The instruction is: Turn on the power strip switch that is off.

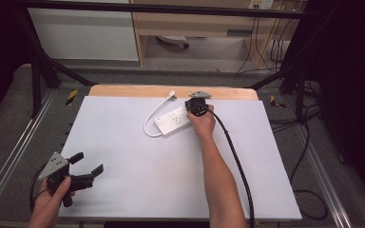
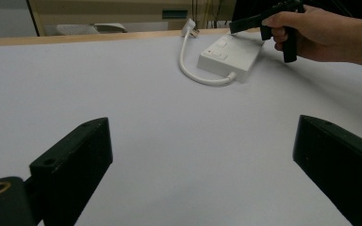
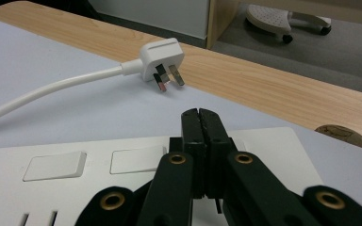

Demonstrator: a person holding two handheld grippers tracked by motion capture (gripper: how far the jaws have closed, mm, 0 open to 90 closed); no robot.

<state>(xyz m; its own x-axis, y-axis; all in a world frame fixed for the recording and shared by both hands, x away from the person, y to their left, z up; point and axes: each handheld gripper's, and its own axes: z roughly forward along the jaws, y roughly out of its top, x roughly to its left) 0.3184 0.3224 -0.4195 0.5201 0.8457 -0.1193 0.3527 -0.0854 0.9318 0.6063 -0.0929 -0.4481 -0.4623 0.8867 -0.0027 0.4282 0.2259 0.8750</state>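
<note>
Right gripper [image 3: 199, 123] apparently touches, partly hides power strip [image 3: 75, 181].

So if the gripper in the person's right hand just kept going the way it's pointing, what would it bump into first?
The right gripper, jaws shut, sits over the white power strip and points toward its plug. Going straight on, it would probably meet that plug first, though depth is hard to judge.

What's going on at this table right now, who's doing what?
A person holds a gripper in each hand over a white-covered table. The right gripper, jaws closed together, is on top of a white power strip near the far edge, apparently pressing on it by its switches. The strip's cable loops round to its plug, which lies unplugged on the table by the wooden edge. The left gripper is at the near left corner, jaws wide open, holding nothing.
</note>
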